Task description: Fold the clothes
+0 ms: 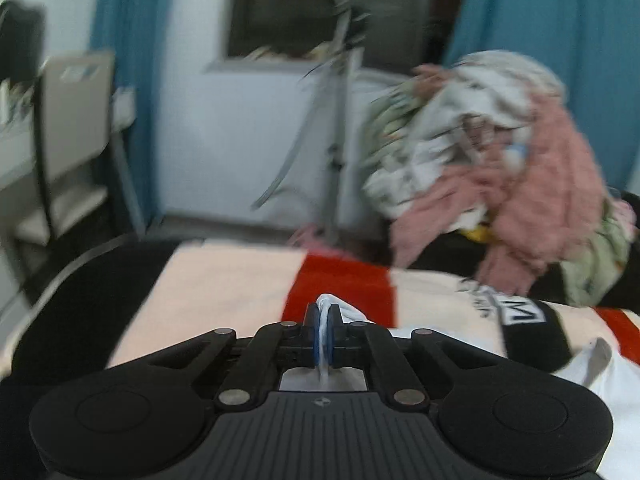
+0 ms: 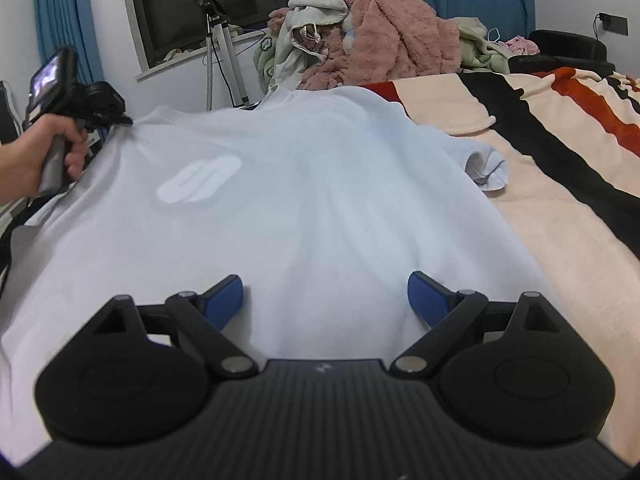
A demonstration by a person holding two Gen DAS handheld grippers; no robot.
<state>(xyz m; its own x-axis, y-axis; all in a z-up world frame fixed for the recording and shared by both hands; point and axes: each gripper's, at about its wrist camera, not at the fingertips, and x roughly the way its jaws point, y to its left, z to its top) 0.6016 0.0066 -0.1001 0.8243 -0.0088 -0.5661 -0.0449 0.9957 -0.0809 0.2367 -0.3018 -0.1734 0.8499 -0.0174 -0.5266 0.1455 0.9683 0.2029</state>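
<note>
A pale white T-shirt (image 2: pixel 304 184) with a white logo on the chest lies spread over the bed, its right sleeve (image 2: pixel 486 168) bunched on the blanket. In the right wrist view my right gripper (image 2: pixel 325 300) stands open just above the shirt's lower part, blue pads wide apart. My left gripper (image 2: pixel 120 120) shows at the far left of that view, held by a hand at the shirt's shoulder. In the left wrist view the left gripper (image 1: pixel 325 320) is shut on a pinch of the white fabric (image 1: pixel 340 308), which sticks out between the pads.
A striped cream, red and black blanket (image 2: pixel 560 152) covers the bed. A heap of pink and pale clothes (image 2: pixel 372 28) sits at the bed's far end. A tripod (image 2: pixel 220 52) stands by the window, and a chair (image 1: pixel 72 132) is off the bed's left side.
</note>
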